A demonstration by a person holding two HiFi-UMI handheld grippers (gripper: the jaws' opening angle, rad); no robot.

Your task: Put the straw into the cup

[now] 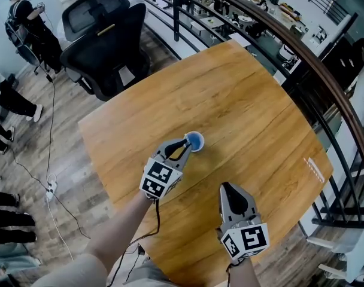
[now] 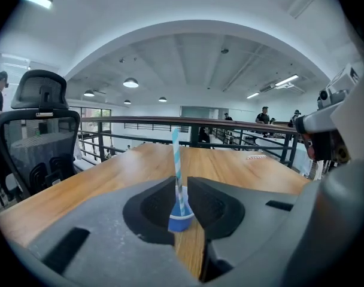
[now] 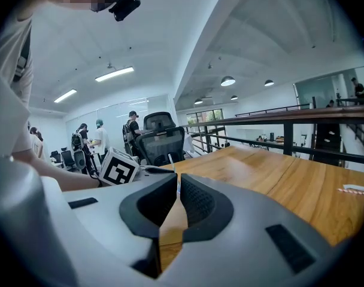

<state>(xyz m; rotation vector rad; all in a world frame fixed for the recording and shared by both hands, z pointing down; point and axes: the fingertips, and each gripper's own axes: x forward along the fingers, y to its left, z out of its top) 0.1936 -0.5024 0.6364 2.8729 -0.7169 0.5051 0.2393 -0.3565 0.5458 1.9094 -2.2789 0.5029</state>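
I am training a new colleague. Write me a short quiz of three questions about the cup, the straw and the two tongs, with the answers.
1. Fill the gap: the striped straw stands ____ the blue cup.
2. What is between the right tongs? A: the straw. B: nothing. C: the cup.
3. True or false: the left tongs are far away from the cup.
Key: 1. in. 2. B. 3. False: they are at the cup, and the straw shows between them.
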